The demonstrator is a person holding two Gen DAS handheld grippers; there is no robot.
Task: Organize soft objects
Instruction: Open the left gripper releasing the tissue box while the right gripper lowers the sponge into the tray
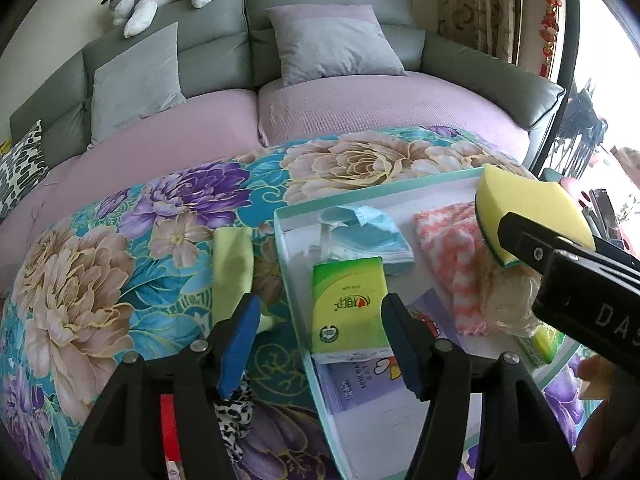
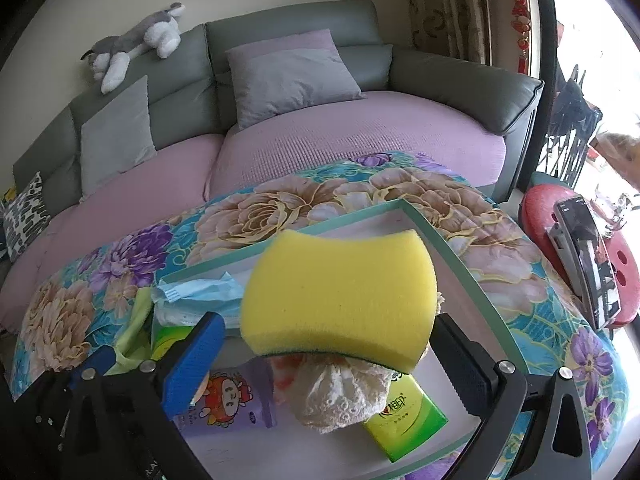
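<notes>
Since the yellow-green cloth (image 1: 232,260) lies out on the table (image 1: 100,280), just beyond the left wall of the tray (image 1: 289,276), one worry starts there: the left claw (image 1: 320,312) hangs spread and empty astride that wall, one pad near the cloth and the other over the green tissue pack (image 1: 348,304). A careless squeeze from there could catch the rim instead of anything soft. Further right, the yellow sponge (image 2: 340,296) sits crosswise between the pads of the right claw (image 2: 328,322), which stands about as wide as the sponge itself. I cannot tell whether the pads truly bite or merely flank it. It hovers over the tray's right half, directly above the lace bundle (image 2: 340,396). If the hold is that light, I'd expect the sponge to land on that lumpy bundle, tip, and slide toward the tray's right edge.
</notes>
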